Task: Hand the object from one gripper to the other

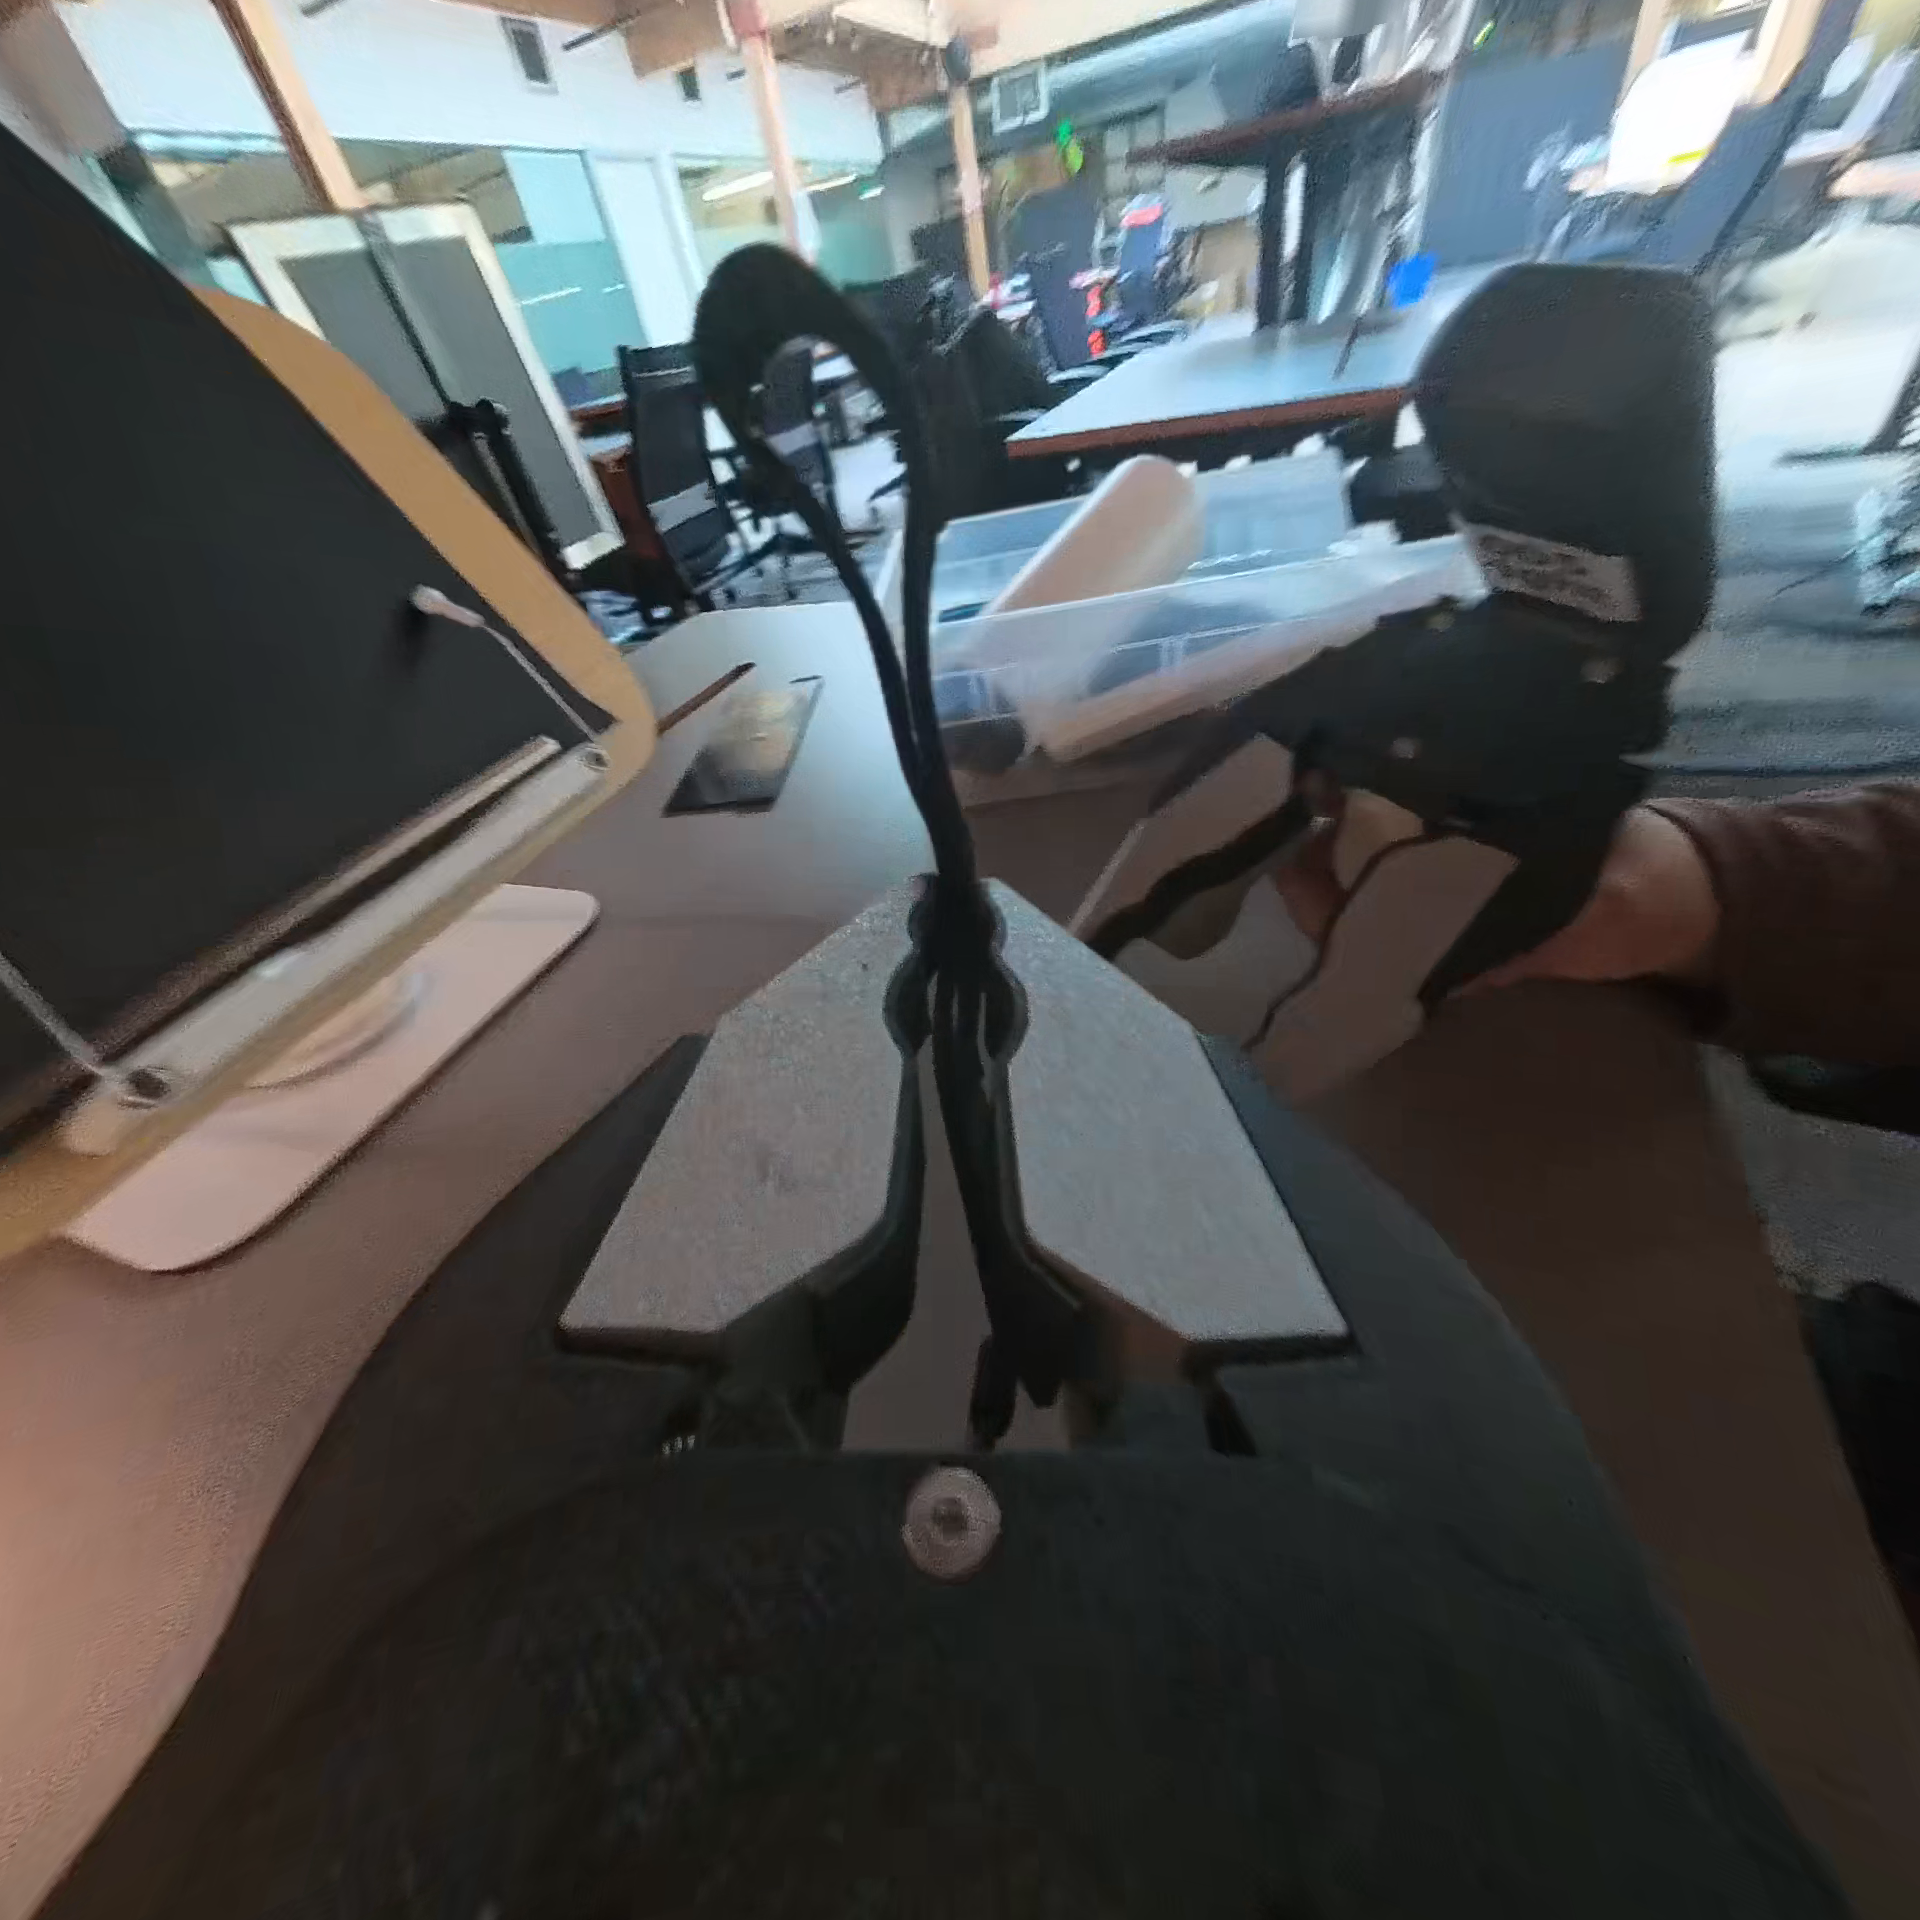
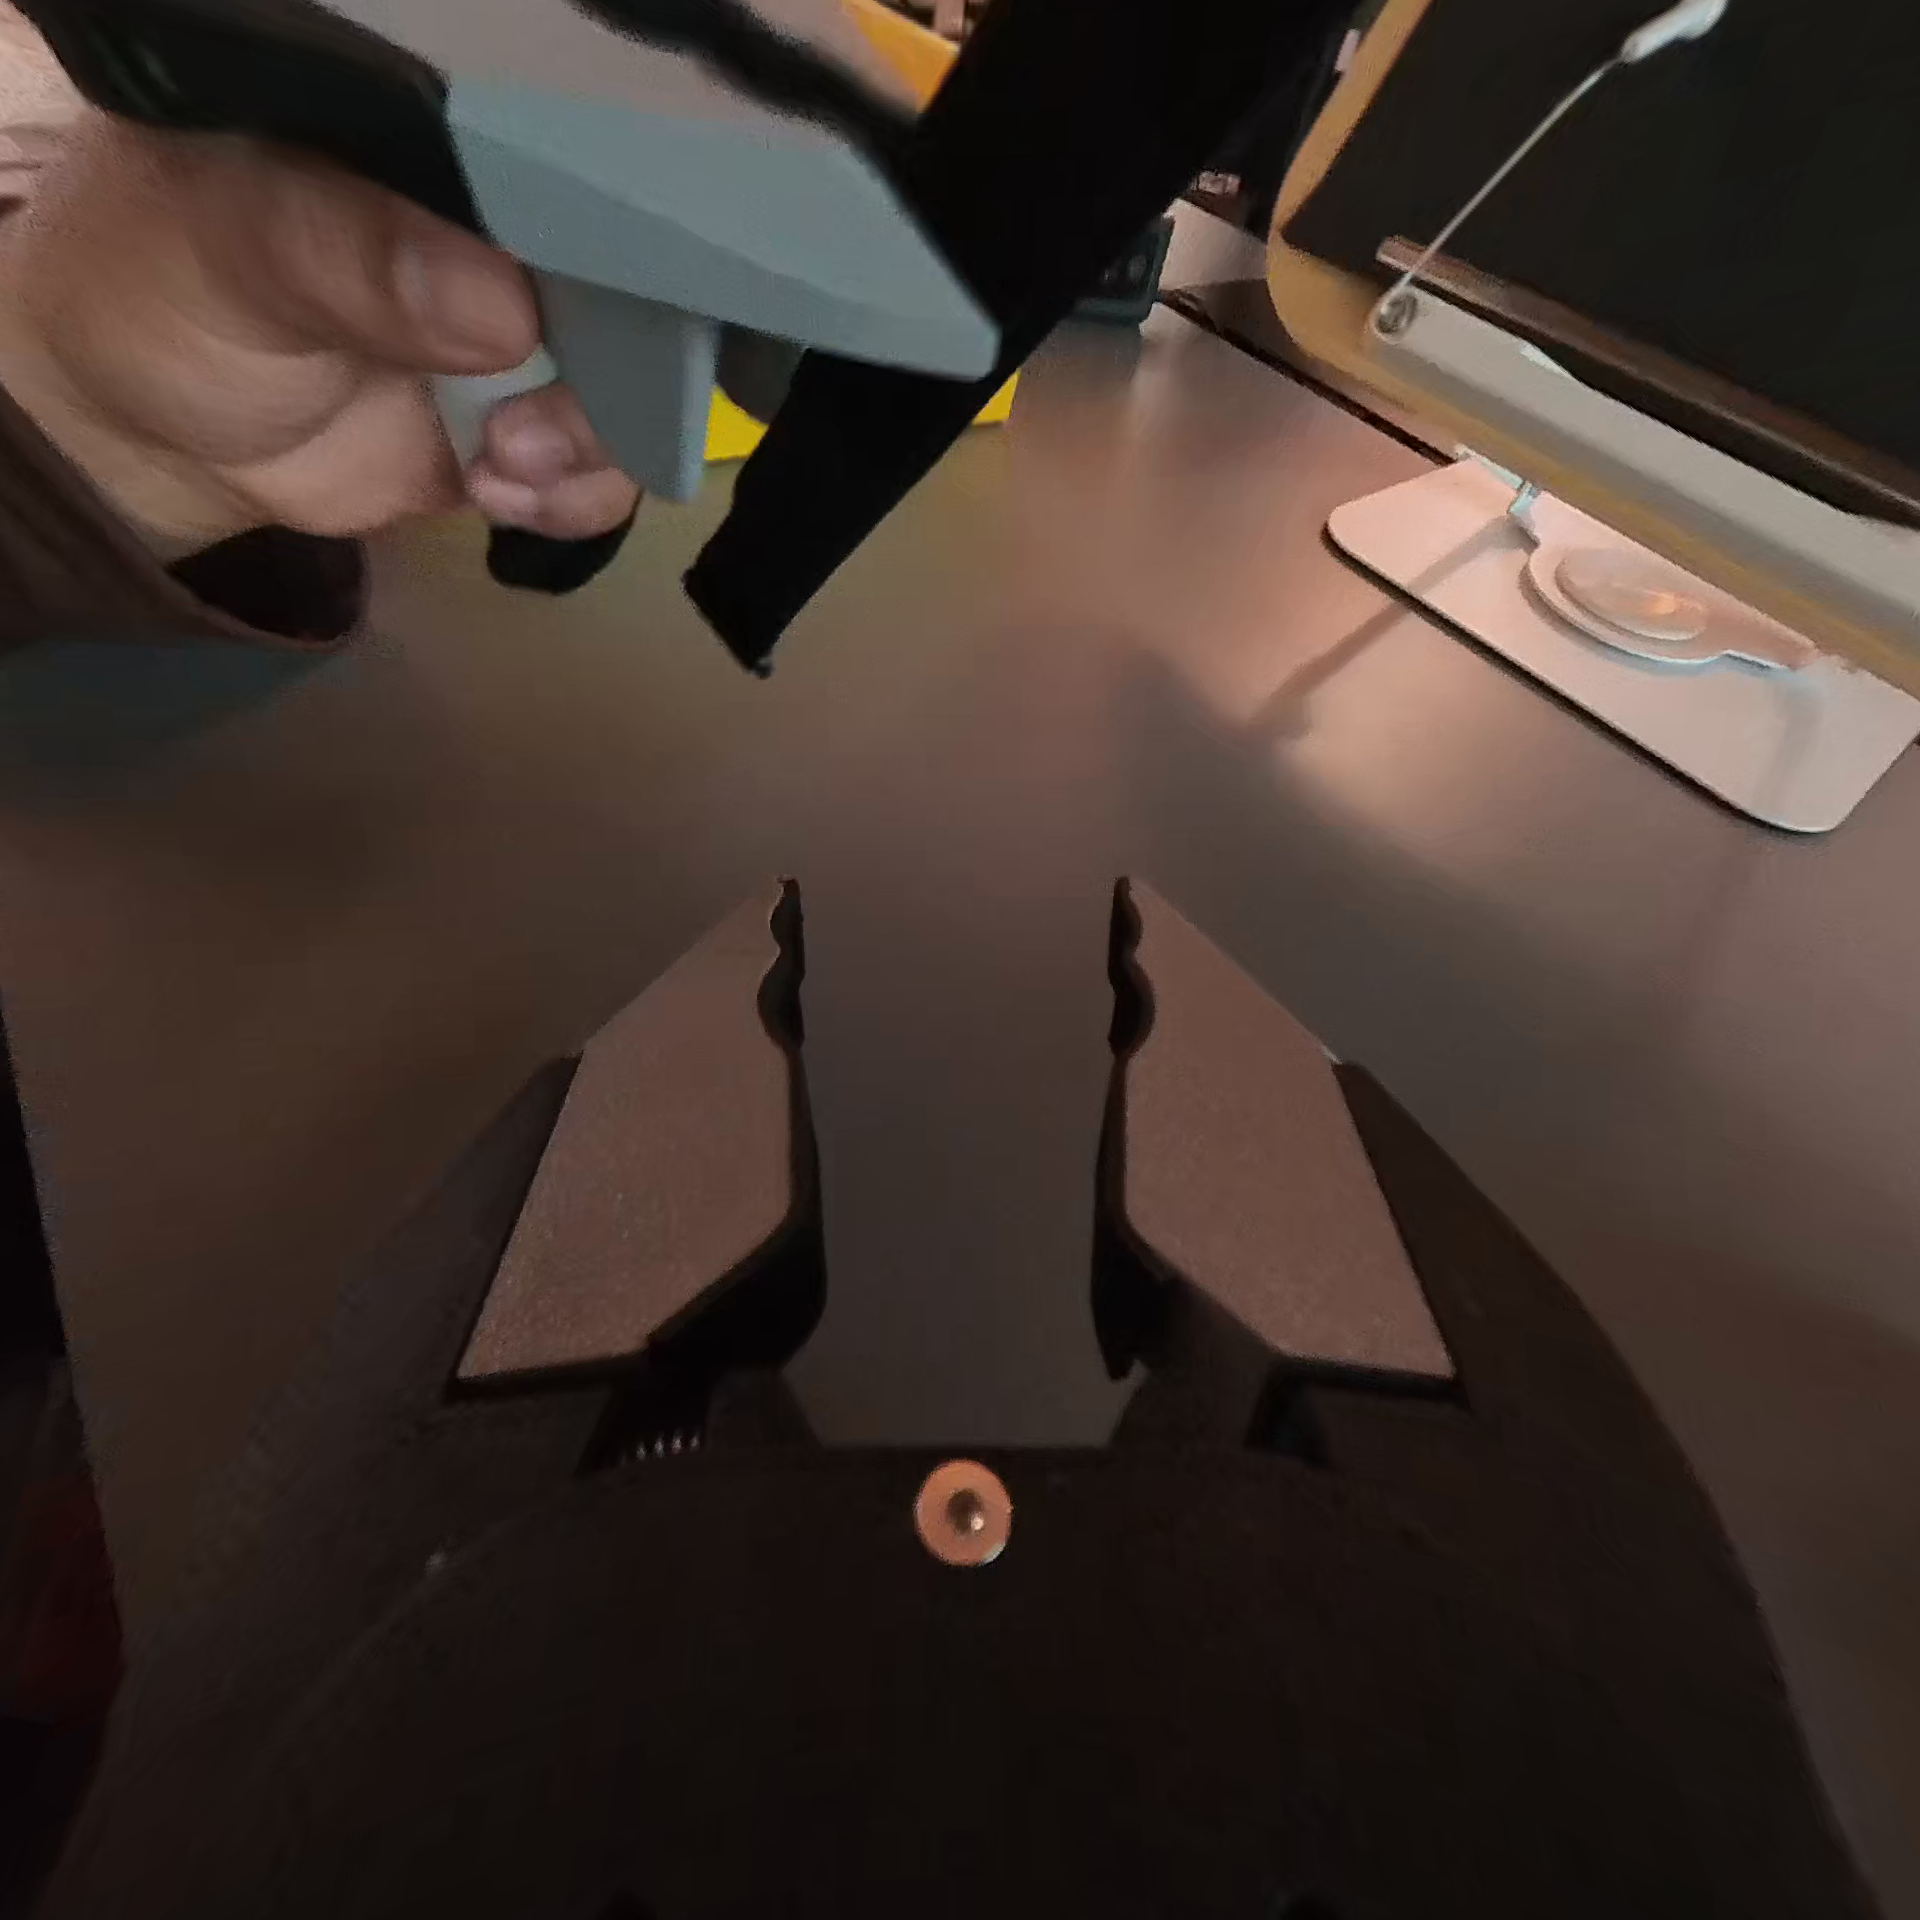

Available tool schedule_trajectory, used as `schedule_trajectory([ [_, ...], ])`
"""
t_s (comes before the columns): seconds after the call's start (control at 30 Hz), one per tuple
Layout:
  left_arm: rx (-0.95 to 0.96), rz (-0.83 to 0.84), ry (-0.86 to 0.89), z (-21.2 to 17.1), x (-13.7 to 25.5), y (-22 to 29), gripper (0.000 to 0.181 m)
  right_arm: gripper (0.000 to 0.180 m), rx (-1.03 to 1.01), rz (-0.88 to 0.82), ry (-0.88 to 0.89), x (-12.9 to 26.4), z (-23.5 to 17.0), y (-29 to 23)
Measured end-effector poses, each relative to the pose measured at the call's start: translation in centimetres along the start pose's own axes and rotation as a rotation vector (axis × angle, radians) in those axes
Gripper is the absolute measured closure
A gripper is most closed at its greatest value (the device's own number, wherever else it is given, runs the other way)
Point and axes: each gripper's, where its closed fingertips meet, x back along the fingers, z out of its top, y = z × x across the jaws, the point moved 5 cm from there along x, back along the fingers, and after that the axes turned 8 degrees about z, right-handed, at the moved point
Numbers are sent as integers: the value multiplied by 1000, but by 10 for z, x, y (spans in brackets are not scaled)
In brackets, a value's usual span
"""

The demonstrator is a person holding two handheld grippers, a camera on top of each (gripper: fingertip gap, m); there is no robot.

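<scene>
Clamped together, the jaws of the left gripper (image 1: 956,914) are closed on a looped black cable (image 1: 914,665), which is pinched between the tips and rises far beyond them. Jaws of the right gripper (image 2: 956,904) are spread wide with nothing between them. A dark brown desk (image 2: 935,748) is seen beneath, bare in the middle; a monitor stand (image 2: 1621,644) is set at the far right, a clear bin (image 1: 1122,613) at the far edge, an open office beyond

1. Ahead of the right tool (image 2: 956,935) the worktop (image 2: 935,748) lies bare.
2. A monitor (image 2: 1621,208) and its pale base (image 2: 1621,665) block the far right.
3. The left tool (image 2: 727,239), a hand (image 2: 239,343) and a hanging black strap (image 2: 831,499) crowd the upper left.
4. In the left view a clear bin (image 1: 1143,623) stands beyond the cable (image 1: 914,623).
</scene>
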Motion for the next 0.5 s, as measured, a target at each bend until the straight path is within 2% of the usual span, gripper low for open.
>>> schedule_trajectory([
  [0.1,150,-62,-2,-9,-1,10,179,124,-54,25,62,10,1,4],
  [0.17,172,-55,28,-8,-1,7,179,124,-91,45,93,13,2,7],
  [0.27,187,-89,-19,-20,-5,6,179,123,-143,93,102,14,2,9],
  [0.37,272,-194,-30,-25,-12,12,179,121,-150,121,105,14,2,5],
  [0.43,342,-258,-3,-24,-15,17,179,122,-142,73,110,14,2,9],
  [0.5,344,-288,-9,-29,-17,23,179,119,-146,87,93,10,2,8],
])
